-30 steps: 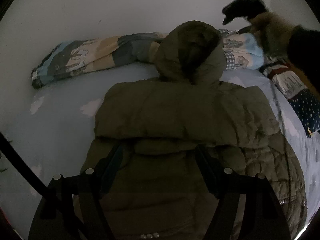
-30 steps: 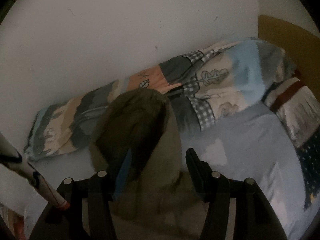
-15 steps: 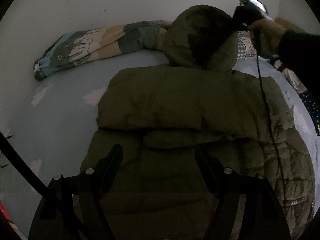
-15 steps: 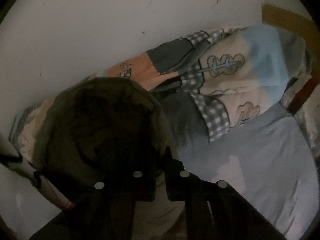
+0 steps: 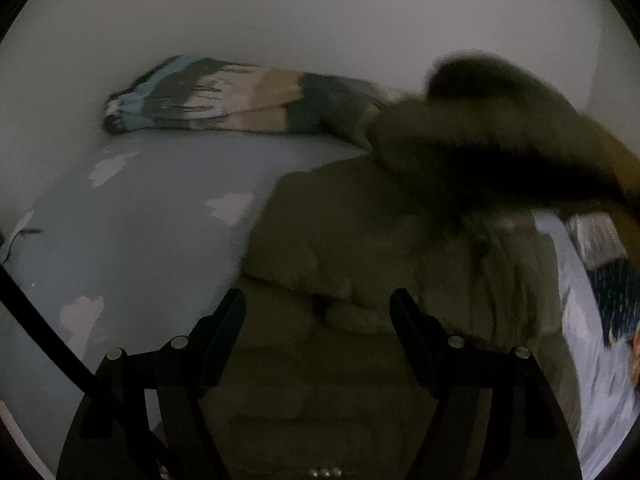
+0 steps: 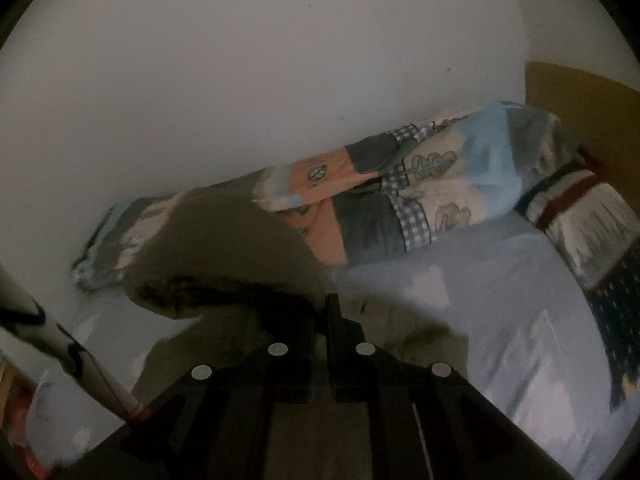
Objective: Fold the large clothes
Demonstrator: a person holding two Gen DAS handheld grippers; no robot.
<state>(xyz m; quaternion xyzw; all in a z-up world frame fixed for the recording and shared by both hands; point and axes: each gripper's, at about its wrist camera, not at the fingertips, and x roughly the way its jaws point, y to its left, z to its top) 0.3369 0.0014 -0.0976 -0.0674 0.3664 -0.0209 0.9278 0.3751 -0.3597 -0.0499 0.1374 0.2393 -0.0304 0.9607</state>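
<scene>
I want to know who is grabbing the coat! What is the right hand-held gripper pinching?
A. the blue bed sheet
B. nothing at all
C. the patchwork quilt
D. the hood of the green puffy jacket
D: the right hand-held gripper has its fingers closed on the hood of the green puffy jacket, and the hood is lifted up off the blue bed sheet.

This is a bedroom in a home. A bed (image 6: 500, 320) with a pale blue sheet printed with white cloud shapes stands against a plain white wall (image 6: 280, 80), and a rolled patchwork quilt (image 6: 400, 192) in blue, peach, grey and gingham lies along that wall. A patterned pillow (image 6: 592, 224) rests at the wooden headboard (image 6: 580, 108), and the light is dim.
</scene>
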